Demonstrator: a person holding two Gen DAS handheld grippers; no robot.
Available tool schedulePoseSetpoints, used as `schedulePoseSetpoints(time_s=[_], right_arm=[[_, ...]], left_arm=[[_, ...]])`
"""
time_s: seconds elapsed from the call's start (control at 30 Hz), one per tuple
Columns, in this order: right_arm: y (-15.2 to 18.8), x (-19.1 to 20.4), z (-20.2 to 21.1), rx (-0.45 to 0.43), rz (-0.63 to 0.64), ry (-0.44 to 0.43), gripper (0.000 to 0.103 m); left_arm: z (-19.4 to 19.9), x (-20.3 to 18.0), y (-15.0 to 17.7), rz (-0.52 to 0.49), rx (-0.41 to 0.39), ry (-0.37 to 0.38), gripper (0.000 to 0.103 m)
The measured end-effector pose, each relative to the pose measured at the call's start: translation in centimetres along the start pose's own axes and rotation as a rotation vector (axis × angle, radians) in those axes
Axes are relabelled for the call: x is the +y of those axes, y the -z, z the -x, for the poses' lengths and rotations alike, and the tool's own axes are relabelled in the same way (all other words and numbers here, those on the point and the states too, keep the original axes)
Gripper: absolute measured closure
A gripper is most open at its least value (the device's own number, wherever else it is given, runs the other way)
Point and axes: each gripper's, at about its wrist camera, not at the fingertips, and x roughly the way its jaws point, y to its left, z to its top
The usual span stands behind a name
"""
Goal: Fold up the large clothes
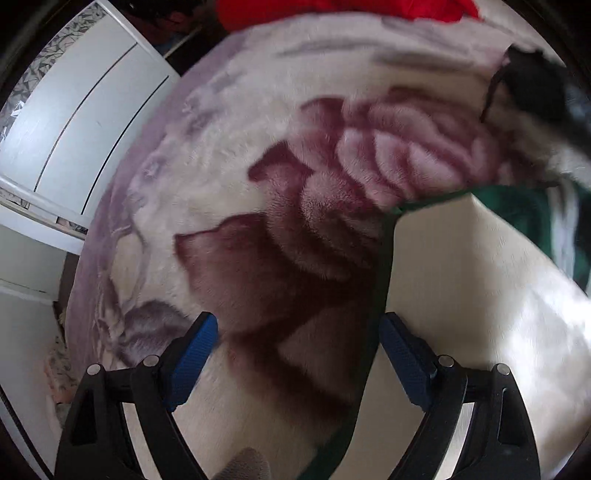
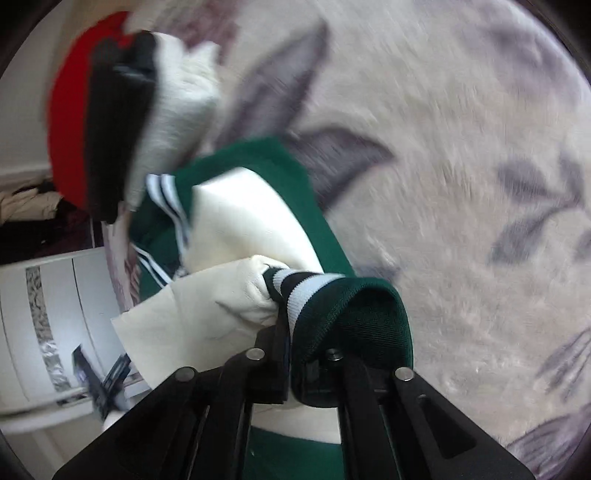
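A cream and dark green jacket (image 1: 461,266) lies on a floral plush blanket (image 1: 258,155); its green edge runs between my left fingers. My left gripper (image 1: 297,343) is open and empty just above the blanket and the jacket's edge. In the right wrist view my right gripper (image 2: 295,354) is shut on the jacket's green ribbed cuff with white stripes (image 2: 332,295), holding a cream sleeve (image 2: 207,310) lifted above the blanket (image 2: 461,147). The rest of the jacket (image 2: 236,221) hangs ahead of it.
A white cabinet (image 1: 74,122) stands left of the bed. Red cloth (image 1: 332,11) lies at the blanket's far edge. A stack of red, black and white garments (image 2: 110,122) lies beyond the jacket. A white cabinet (image 2: 48,325) and dark clothes (image 2: 33,210) show at left.
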Motion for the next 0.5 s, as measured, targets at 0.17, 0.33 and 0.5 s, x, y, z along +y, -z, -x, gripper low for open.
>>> schedulePoseSetpoints(time_s=[0.17,0.33,0.5], right_arm=[[0.3,0.6,4.7,-0.133,-0.056,0.064,0.062],[2.5,4.1,7.1,-0.164,0.095,-0.062,0.062],[2.3,5.9,-1.1,0.044,0.194,0.016,0.071]], left_arm=[[-3.3,-0.4,-0.9,-0.043,0.067,-0.021,0.012],[0.2,1.4,-0.1,0.005,0.021,0.024,0.012],[0.7,-0.6,2.2,-0.062,-0.014,0.008,0.011]])
